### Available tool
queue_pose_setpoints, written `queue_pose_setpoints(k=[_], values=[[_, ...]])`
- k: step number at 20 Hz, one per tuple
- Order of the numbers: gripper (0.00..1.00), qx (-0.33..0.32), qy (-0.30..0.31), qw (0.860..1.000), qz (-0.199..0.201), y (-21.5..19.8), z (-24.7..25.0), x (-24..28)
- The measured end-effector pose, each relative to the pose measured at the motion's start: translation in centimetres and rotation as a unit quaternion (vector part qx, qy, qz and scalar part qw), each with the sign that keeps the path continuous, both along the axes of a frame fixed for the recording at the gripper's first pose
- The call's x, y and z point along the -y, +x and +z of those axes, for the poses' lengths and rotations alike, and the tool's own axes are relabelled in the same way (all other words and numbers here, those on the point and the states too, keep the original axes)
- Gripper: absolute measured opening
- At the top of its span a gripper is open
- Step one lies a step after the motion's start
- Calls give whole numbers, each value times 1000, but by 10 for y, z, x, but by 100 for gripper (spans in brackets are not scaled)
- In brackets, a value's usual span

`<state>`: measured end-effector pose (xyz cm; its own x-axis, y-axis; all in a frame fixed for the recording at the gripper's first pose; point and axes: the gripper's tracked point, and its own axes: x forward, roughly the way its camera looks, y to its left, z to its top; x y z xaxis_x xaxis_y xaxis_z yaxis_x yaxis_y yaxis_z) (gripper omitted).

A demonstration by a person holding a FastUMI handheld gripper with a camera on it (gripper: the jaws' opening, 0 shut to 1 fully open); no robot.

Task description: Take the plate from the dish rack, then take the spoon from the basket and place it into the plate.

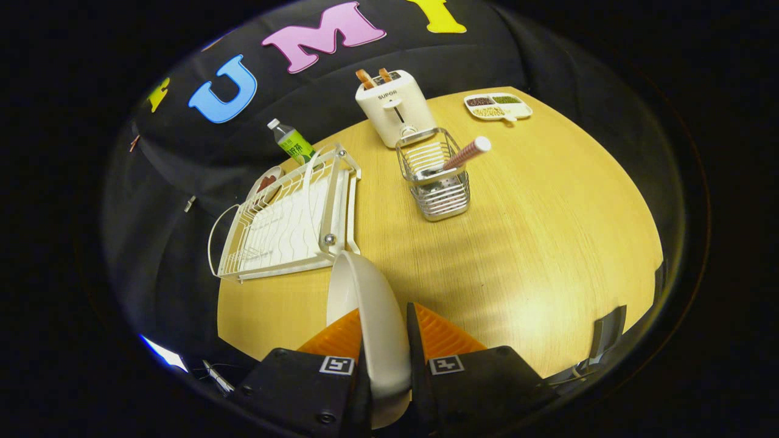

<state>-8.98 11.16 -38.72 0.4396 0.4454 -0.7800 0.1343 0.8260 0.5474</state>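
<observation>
Over pale wooden worktop (517,243). White plate (371,316), glossy, upright on edge. Clamped between fingers of hand-held gripper (384,359), closed on rim.

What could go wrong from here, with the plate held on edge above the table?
1. The gripper pinches the white plate by its rim only, and the plate stands on edge; it may swing or slip when lowered.
2. The plate sits close to the dish rack corner and could clip it when turning.
3. The spoon leans out of the wire basket; pulling it sideways might tip the basket toward the toaster.
</observation>
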Motion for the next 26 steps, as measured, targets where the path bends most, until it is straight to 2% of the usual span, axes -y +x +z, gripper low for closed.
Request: queue_pose_setpoints(k=[2, 5, 7, 9, 10, 18, 20, 22, 26], values=[[30, -12, 10, 1000, 1, -5, -12, -2], [30, -31, 38, 998, -28, -1, -23, -2], [32, -42, 9, 998, -34, -3, -37, 11], [41, -40, 8, 998, -46, -1, -39, 15], [41, -41, 0, 998, -48, 0, -40, 16], [62, -52, -81, 995, -29, -4, -55, 37], [61, -48, -95, 994, -31, -3, -55, 45], [65, -42, -86, 995, -39, 1, -49, 48], [67, -25, -74, 996, -42, 5, -37, 54]])
